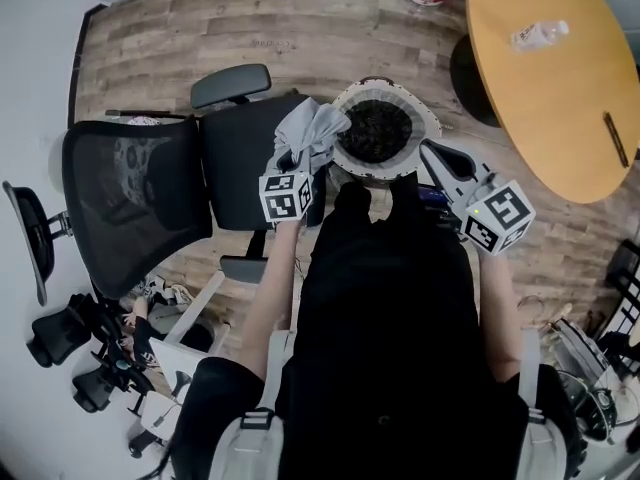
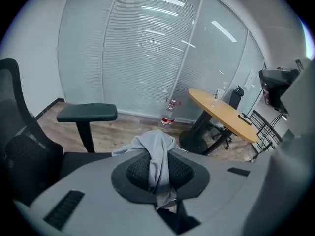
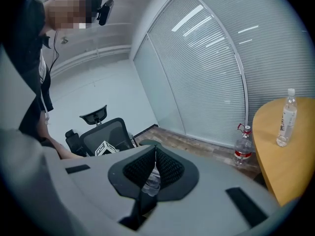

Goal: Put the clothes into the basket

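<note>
Beside the basket (image 1: 428,126), the left gripper (image 2: 158,178) is pinching a grey garment (image 2: 156,149) in its jaws. The right gripper (image 3: 154,167) is clamping a clear scrap (image 3: 151,185).

Basket (image 1: 424,120) between chair (image 1: 245,153) left, table (image 1: 540,78) right

blk top (image 1: 390,308) | L claw (image 2: 158,154), R claw (image 3: 155,154): grey, blk mesh | b/w cubes (image 1: 287,196)
</note>
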The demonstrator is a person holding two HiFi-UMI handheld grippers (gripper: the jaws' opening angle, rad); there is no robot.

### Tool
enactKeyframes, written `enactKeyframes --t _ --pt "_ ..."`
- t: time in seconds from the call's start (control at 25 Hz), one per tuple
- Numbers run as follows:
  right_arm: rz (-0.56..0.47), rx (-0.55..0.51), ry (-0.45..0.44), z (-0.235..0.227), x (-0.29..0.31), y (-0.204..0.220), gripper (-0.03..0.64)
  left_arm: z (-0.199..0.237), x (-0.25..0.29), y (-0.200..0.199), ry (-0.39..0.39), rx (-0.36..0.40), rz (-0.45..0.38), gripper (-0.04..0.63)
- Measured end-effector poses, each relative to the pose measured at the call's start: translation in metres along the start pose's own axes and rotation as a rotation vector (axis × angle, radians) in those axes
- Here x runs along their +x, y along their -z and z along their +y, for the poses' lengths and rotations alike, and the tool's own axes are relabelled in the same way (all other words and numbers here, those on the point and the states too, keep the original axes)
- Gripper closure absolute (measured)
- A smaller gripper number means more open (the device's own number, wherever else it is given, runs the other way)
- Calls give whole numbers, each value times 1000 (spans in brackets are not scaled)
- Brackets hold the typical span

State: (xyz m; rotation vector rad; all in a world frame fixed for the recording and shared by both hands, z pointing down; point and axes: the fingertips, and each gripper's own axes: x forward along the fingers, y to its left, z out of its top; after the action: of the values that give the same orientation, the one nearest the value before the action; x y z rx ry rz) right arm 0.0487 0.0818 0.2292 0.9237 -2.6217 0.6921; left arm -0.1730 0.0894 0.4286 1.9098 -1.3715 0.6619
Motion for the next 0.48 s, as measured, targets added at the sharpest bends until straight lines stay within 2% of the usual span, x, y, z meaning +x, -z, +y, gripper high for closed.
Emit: enactKeyframes --t 0.24,0.48 --pt "35 -5 -51 -32 -19 1 600 -48 25 -9 7 -16 11 534" --pt "78 23 -130 -63 -29 14 600 -96 60 3 14 -46 69 534"
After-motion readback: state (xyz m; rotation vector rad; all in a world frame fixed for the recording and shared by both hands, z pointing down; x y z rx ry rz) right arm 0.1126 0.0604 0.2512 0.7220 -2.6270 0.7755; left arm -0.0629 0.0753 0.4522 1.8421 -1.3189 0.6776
